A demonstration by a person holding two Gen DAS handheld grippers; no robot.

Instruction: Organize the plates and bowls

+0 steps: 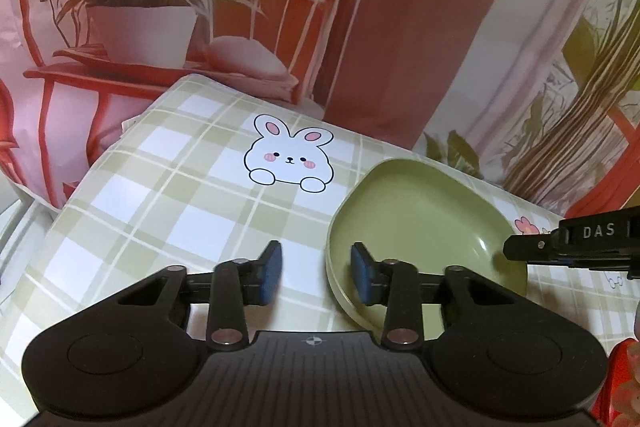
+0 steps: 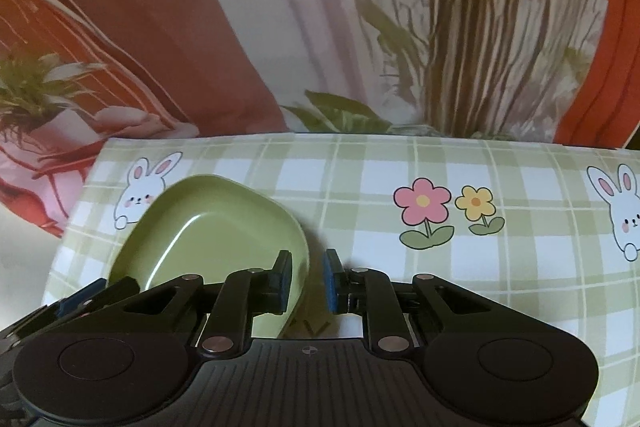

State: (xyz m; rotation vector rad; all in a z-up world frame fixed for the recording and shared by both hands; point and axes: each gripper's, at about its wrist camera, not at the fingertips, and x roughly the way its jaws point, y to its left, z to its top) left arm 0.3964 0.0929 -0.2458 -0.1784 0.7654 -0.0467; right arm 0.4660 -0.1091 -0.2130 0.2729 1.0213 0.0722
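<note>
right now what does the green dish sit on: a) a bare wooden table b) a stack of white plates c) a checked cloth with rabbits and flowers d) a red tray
c: the green dish rests directly on the checked cloth, whose printed rabbits and flowers show around it.

Green squarish plate point(image 1: 420, 219), empty, upright, flat on checked tablecloth point(image 1: 160, 187).

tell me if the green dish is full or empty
Empty: the green dish shows a bare, glossy inside in both wrist views, sitting right side up on the checked tablecloth.
</note>
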